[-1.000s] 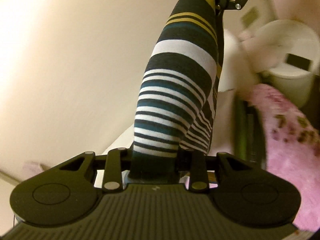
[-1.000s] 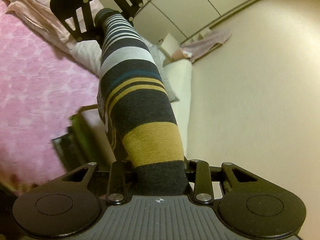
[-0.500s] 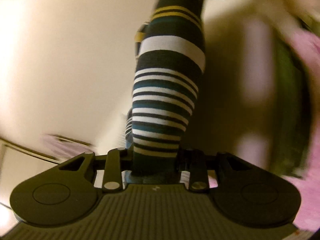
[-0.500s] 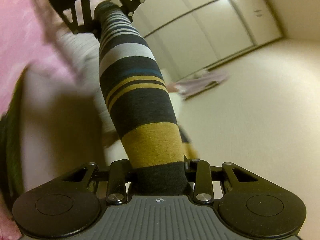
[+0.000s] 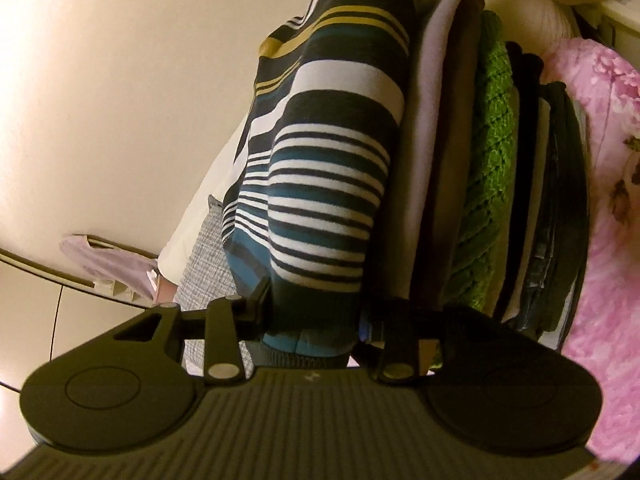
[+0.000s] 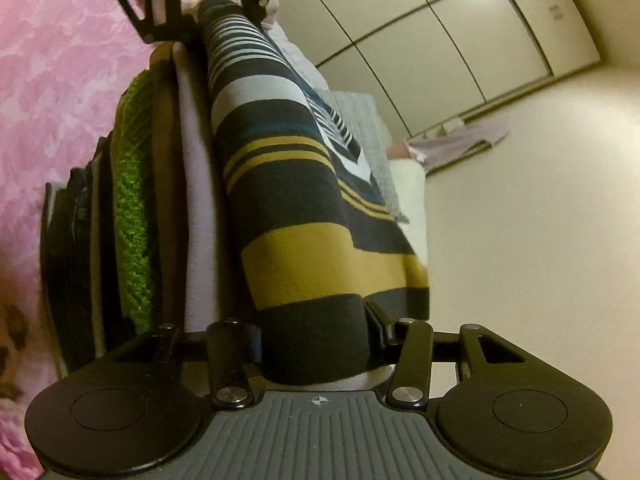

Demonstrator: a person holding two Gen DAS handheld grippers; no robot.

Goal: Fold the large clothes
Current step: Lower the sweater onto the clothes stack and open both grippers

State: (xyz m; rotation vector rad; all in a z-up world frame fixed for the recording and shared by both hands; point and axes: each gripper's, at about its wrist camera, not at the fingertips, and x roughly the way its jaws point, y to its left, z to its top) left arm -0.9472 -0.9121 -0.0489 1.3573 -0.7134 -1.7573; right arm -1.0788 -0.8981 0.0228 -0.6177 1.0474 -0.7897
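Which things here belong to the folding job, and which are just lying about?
Job:
striped garment, folded, gripped at both ends
left tool, shut on it
right tool, shut on it
stack of folded clothes right beside it

Lying about:
pink blanket
grey cushion
lilac cloth
wardrobe doors

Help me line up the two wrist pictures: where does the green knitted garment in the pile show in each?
Left wrist: the green knitted garment runs down right of centre, beside the striped garment.
Right wrist: the same green layer stands left of centre, left of the striped cloth.
Shared landmark: the pink blanket, at the right edge in the left view and upper left in the right view.
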